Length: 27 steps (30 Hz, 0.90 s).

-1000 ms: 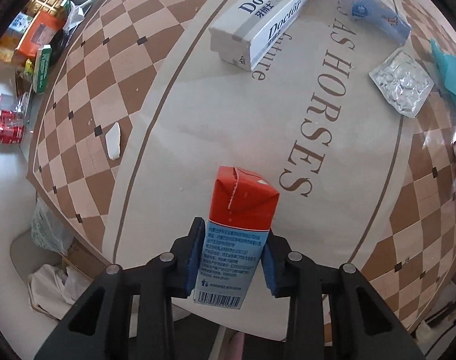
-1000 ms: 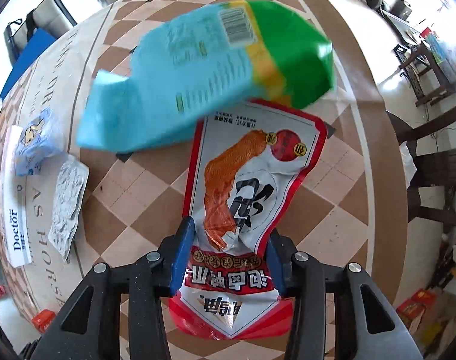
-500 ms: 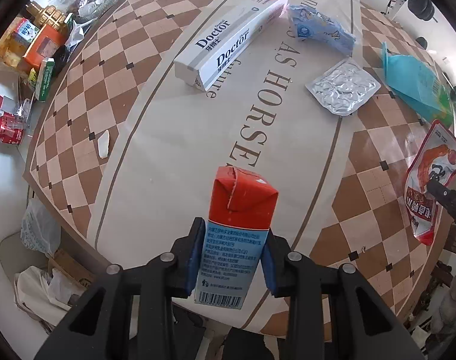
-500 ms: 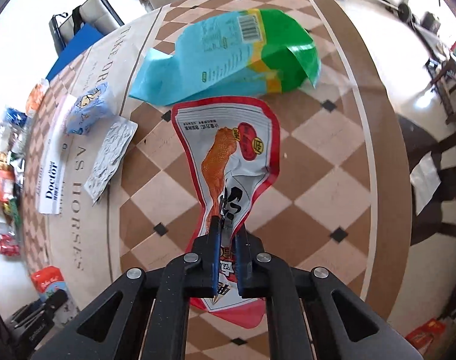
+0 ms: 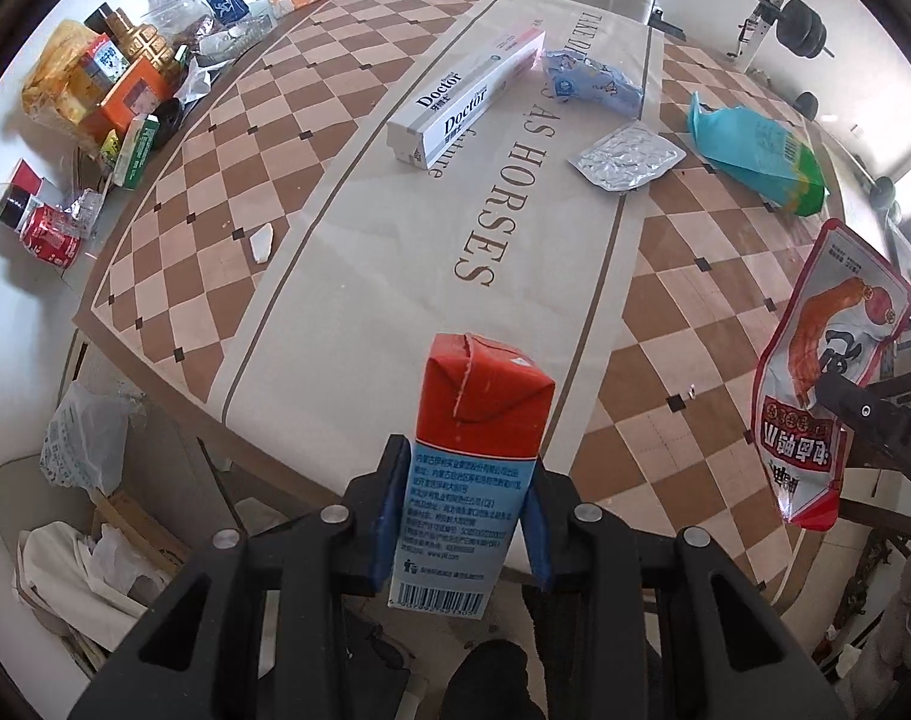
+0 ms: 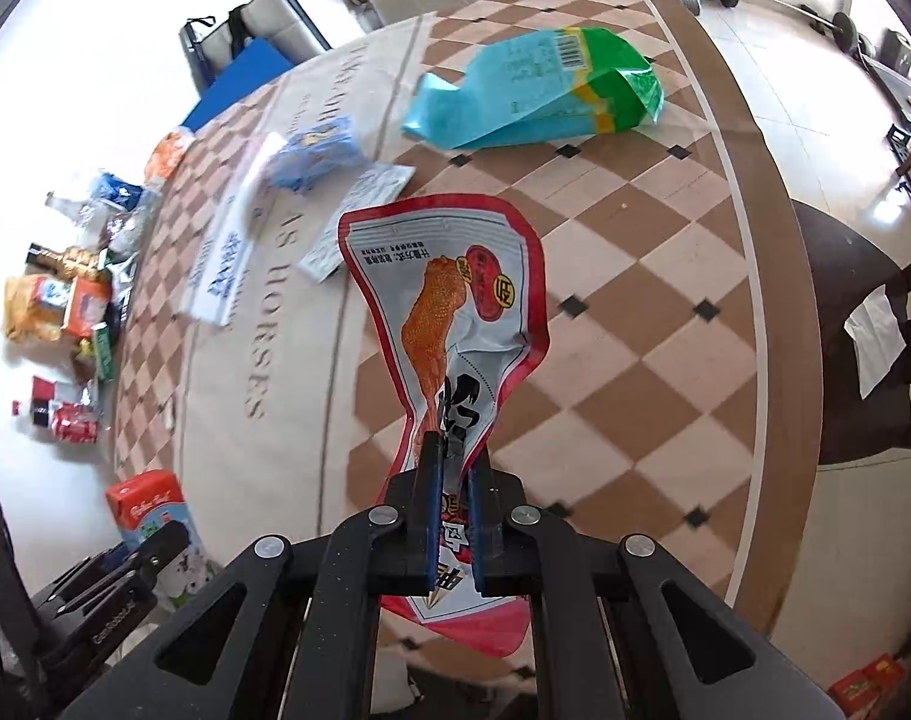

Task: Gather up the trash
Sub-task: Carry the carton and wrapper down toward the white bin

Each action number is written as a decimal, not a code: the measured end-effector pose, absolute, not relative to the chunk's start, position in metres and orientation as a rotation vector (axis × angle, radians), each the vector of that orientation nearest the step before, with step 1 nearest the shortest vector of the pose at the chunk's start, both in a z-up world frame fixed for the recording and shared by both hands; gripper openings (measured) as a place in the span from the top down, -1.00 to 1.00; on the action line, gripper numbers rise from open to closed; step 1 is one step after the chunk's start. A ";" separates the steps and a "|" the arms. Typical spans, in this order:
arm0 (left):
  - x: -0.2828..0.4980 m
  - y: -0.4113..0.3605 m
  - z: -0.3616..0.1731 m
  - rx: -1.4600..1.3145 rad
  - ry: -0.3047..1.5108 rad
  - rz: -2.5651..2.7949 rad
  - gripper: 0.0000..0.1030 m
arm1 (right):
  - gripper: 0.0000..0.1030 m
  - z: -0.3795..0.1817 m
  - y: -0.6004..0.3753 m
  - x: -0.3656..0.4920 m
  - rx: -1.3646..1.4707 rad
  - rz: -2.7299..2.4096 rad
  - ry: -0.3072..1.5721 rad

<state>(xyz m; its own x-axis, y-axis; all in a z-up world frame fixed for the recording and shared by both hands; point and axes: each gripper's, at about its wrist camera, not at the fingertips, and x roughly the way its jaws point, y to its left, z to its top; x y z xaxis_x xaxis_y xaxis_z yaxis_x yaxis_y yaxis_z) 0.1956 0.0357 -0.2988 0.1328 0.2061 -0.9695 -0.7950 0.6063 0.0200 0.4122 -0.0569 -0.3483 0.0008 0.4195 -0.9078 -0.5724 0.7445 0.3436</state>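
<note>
Pouch (image 6: 455, 324) now lifted off table in right claw (image 6: 453, 516); carton (image 5: 473, 468) in left claw (image 5: 464, 516).

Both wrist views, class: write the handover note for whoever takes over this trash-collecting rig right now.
Left tongs: shut on the red-and-blue drink carton, held above the table edge.
Right tongs: shut on the red chicken-foot snack pouch, lifted off the table.
On the tablecloth: Doctor toothpaste box, silver foil pack, crumpled blue wrapper, teal-and-green bag, small white scrap.
Done: two pieces picked up.
Left: drop both, then collect those five. No bin clearly identifiable.
</note>
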 end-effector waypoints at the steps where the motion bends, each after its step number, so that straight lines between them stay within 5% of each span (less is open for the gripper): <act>1: 0.187 0.029 -0.295 -0.587 1.220 0.788 0.40 | 0.85 -0.342 -0.063 0.402 -0.137 0.793 1.354; 13: 0.076 -0.051 -0.299 -0.649 1.162 0.796 0.40 | 0.85 -0.316 -0.145 0.260 -0.194 0.901 1.319; 27: 0.055 -0.065 -0.453 -0.816 1.364 0.755 0.40 | 0.86 -0.469 -0.194 0.171 -0.431 0.867 1.547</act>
